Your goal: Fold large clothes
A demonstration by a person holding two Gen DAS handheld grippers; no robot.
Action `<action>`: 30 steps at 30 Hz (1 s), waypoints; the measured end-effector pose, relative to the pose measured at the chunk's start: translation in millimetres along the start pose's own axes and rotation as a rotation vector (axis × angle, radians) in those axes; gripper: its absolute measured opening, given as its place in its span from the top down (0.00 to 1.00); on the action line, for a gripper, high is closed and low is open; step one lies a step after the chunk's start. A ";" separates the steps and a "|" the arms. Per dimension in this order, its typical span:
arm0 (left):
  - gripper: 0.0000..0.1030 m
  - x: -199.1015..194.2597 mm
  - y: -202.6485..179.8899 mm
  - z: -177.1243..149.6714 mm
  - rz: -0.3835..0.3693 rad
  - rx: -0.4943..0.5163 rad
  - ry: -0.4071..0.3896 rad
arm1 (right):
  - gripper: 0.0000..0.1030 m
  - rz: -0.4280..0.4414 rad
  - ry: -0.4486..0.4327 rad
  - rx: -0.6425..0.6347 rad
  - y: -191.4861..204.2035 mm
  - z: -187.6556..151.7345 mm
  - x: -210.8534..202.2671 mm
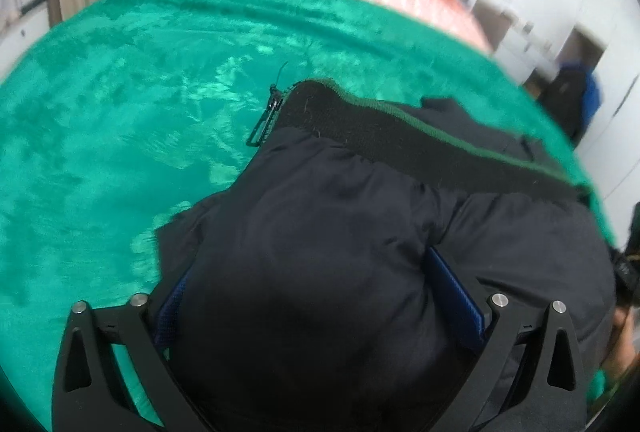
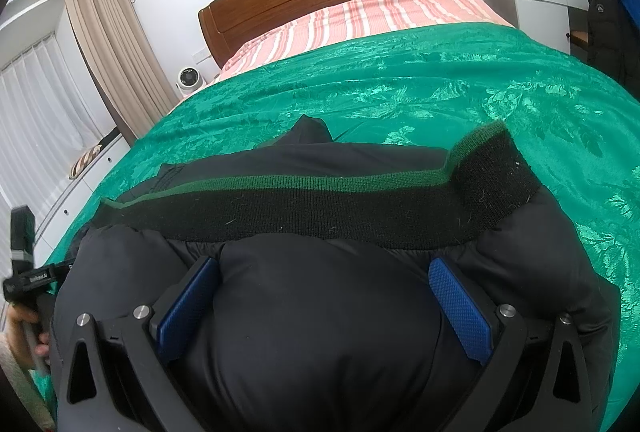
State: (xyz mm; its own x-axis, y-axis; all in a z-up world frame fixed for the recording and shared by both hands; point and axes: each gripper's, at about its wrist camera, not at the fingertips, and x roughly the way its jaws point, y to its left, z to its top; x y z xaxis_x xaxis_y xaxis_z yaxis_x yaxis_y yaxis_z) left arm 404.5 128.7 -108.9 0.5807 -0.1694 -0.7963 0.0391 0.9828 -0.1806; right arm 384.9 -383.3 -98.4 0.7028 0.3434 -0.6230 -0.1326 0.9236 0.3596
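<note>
- Left wrist view: left gripper [image 1: 320,296] is clamped on a thick puffy bunch of the black padded jacket [image 1: 360,200], blue pads [image 1: 456,296] pressed into the fabric on both sides. Jacket lies on the green bedspread [image 1: 120,120], ribbed collar band [image 1: 420,140] w/ green edge running across, zipper pull [image 1: 266,116] dangling off its end onto the spread.
- Handling, my read — soft, lofty, light for its bulk; smooth shell prob. slippery, so padding may squirm out of a shallow pinch.
- Right wrist view: right gripper [image 2: 320,304] likewise squeezes a fat roll of the jacket just below the collar band, pads sunk in at both sides. Other gripper and the hand [image 2: 24,324] holding it sit at far left.
- Where to hold — the knit band or a seam looks firmer than mid-puff; grab deep, both ends level.
</note>
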 end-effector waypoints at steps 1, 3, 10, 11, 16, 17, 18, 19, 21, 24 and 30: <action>0.02 -11.3 -5.8 1.1 0.017 0.013 -0.005 | 0.00 0.001 0.000 0.001 -0.3 0.2 -0.1; 0.01 -48.4 -22.5 -2.7 -0.028 0.040 -0.072 | 0.00 0.003 -0.001 0.002 -1.2 0.3 0.2; 0.00 -79.2 -124.9 -17.7 -0.063 0.273 -0.131 | 0.00 0.007 0.000 0.009 -3.1 1.0 1.3; 0.00 -80.4 -135.2 -20.9 -0.034 0.310 -0.154 | 0.00 0.006 0.000 0.008 -3.0 1.1 1.2; 0.01 -98.5 -114.6 -22.7 0.076 0.177 -0.200 | 0.00 0.009 0.000 0.010 -2.6 1.3 1.5; 0.01 -100.5 -93.8 -19.0 0.088 0.127 -0.194 | 0.00 0.010 0.000 0.010 -2.7 0.9 1.5; 0.01 -101.8 -77.0 -15.5 0.120 0.094 -0.192 | 0.00 0.011 0.001 0.011 -2.5 1.1 1.6; 0.01 -103.7 -59.7 -14.5 0.183 0.060 -0.192 | 0.00 0.012 0.000 0.011 -3.0 1.0 1.8; 0.03 -118.9 -35.0 -13.8 0.268 -0.010 -0.219 | 0.00 0.017 -0.001 0.013 -3.1 1.0 1.9; 0.02 -149.8 -51.5 -19.5 0.121 -0.004 -0.316 | 0.00 0.020 -0.001 0.015 -3.9 1.3 2.5; 0.01 -93.1 -182.0 -11.8 -0.103 0.346 -0.230 | 0.00 0.020 -0.001 0.015 -4.7 1.5 2.8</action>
State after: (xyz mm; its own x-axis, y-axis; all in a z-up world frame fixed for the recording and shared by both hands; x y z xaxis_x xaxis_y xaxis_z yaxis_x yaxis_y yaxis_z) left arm 333.7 -35.3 -8.7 0.7245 -0.2856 -0.6273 0.3541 0.9351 -0.0167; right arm 388.5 -386.9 -100.9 0.7005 0.3617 -0.6152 -0.1360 0.9139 0.3825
